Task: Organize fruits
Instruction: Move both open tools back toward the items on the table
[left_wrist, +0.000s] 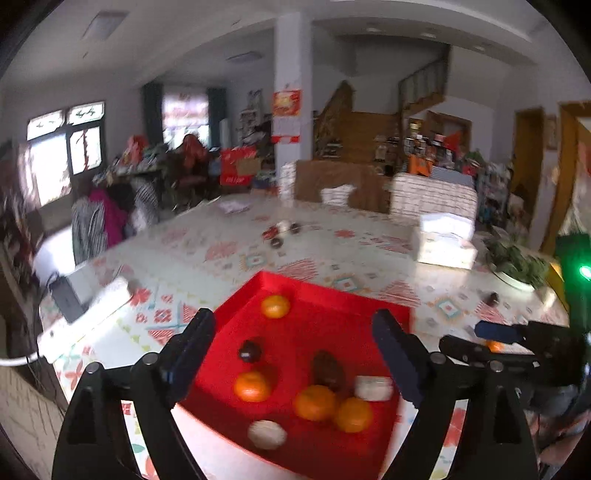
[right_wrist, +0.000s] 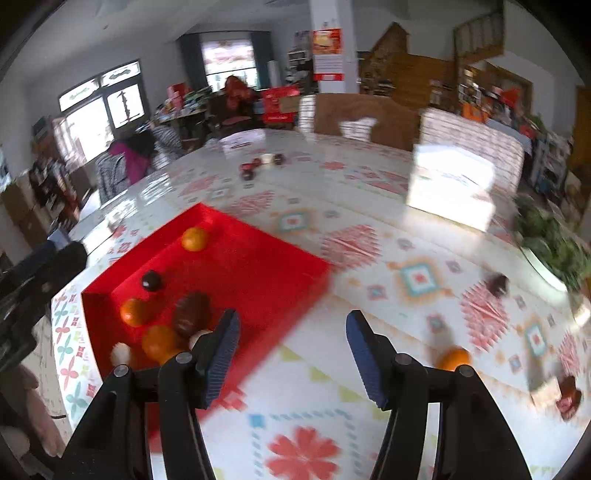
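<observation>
An orange (right_wrist: 453, 359) is left loose on the patterned table (right_wrist: 417, 236), just beside the right gripper (right_wrist: 291, 354) at about 3 o'clock from its open jaws and partly hidden behind the right finger. Nothing is held between those jaws; only bare tablecloth is seen there. A dark fruit (right_wrist: 498, 285) is seen farther out at 2 o'clock, and another reddish piece (right_wrist: 569, 397), too blurred to be named, at 4 o'clock near the frame edge.

In the red tray (left_wrist: 332, 291) four oranges are already gathered, the nearest pair (left_wrist: 332, 406) touching, with dark fruits (left_wrist: 327, 369) and two pale items among them. The task is judged well along, with at least the loose pieces still to be collected.

The left gripper (left_wrist: 295, 354) is held over the tray, jaws spread wide and empty, the tray contents lying between and below them at 6 o'clock.
</observation>
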